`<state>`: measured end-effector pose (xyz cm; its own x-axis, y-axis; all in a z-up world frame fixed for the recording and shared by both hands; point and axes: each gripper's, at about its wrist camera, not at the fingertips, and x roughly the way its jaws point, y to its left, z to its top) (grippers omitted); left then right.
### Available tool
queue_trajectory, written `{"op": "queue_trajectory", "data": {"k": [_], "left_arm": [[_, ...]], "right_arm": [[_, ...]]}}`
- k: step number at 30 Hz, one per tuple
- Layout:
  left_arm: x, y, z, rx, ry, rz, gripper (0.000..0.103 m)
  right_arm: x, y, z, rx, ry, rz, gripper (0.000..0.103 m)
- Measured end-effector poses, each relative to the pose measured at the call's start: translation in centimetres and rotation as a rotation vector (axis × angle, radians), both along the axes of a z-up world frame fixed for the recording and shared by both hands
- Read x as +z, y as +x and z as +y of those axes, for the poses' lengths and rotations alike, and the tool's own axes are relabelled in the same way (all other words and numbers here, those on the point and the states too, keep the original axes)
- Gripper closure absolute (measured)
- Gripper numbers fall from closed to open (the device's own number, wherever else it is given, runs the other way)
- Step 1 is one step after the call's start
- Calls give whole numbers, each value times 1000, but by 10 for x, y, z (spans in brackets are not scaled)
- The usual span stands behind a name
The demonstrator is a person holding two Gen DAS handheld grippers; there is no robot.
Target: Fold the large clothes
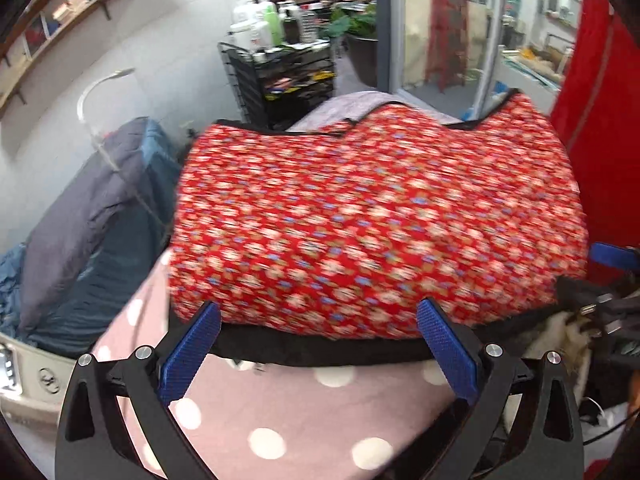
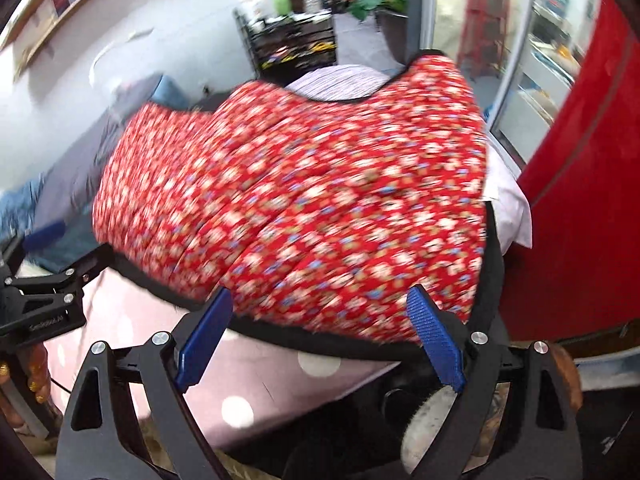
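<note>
The red floral garment point(image 1: 376, 220) lies folded on the pink dotted sheet point(image 1: 280, 420), just beyond both grippers; left gripper point(image 1: 318, 344) and right gripper point(image 2: 320, 340) jaws stand apart, empty.

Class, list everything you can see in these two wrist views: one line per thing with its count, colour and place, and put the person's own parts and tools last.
Floral garment: one, red with pale flowers and black edging, folded on the bed.
Polka-dot cover: one, pink with white dots, under the garment.
Pillow: one, grey, left of the garment.
Storage cart: one, black, behind the bed, bottles on top.
Green bottle: one, on the cart.
Wall shelf: one, wooden, upper left, holding books.
Potted plant: one, green, beside the cart.
Red panel: one, at the right edge.
Left tongs: black with blue pads, open, above the near edge.
Right tongs: black with blue pads, open, nothing held.
</note>
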<state>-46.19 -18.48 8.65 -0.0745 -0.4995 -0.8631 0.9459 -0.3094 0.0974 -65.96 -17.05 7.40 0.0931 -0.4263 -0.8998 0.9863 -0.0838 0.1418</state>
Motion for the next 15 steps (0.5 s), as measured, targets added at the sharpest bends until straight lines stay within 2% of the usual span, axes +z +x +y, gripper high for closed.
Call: {"op": "queue_trajectory", "data": {"k": [2, 7, 11, 15], "left_arm": [[-2, 0, 3, 10, 21, 2, 6], [-7, 1, 7, 50, 32, -87, 6], [-8, 3, 4, 55, 52, -71, 6], [-8, 1, 5, 54, 43, -89, 6]], "right_arm": [[-1, 7, 0, 4, 15, 25, 15], [-5, 4, -2, -12, 30, 50, 15], [-6, 2, -1, -17, 42, 61, 15], [-11, 6, -5, -11, 49, 64, 15]]}}
